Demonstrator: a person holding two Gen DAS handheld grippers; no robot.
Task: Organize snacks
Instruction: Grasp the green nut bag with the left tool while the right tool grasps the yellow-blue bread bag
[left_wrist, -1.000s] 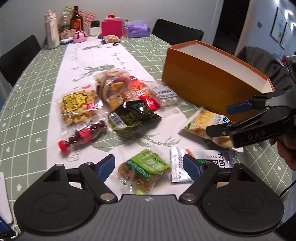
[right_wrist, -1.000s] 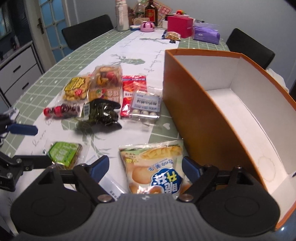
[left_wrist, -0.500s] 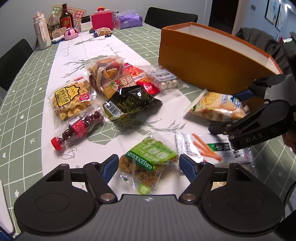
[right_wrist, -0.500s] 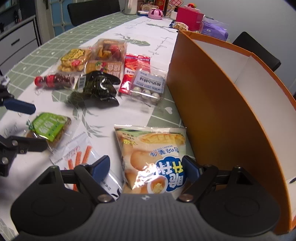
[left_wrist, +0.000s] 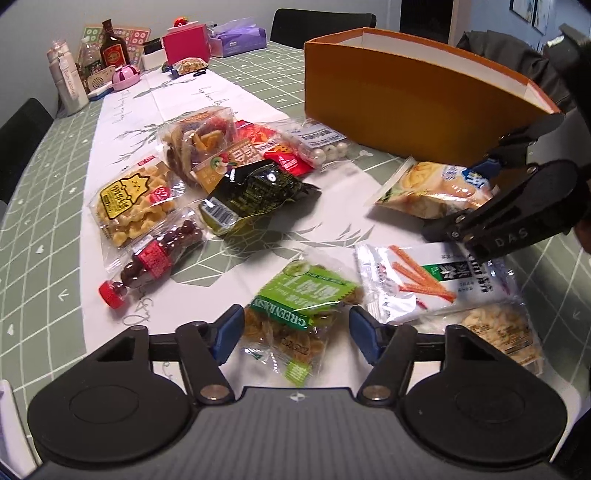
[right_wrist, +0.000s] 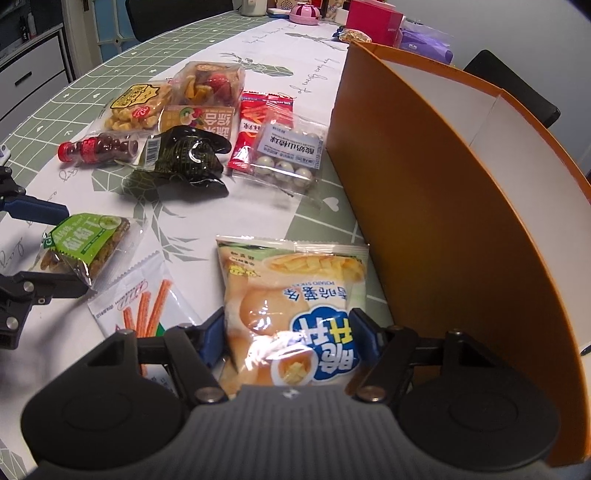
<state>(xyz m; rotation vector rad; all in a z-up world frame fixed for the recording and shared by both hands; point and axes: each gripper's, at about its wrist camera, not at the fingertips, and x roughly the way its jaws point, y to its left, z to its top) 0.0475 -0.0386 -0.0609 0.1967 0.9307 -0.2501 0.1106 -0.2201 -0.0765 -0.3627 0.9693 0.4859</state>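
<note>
Orange box just beside potato bag

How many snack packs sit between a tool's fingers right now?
2. The green raisin pack lies between the left tool's open fingers; the potato stick bag fills the right tool's gap.
</note>
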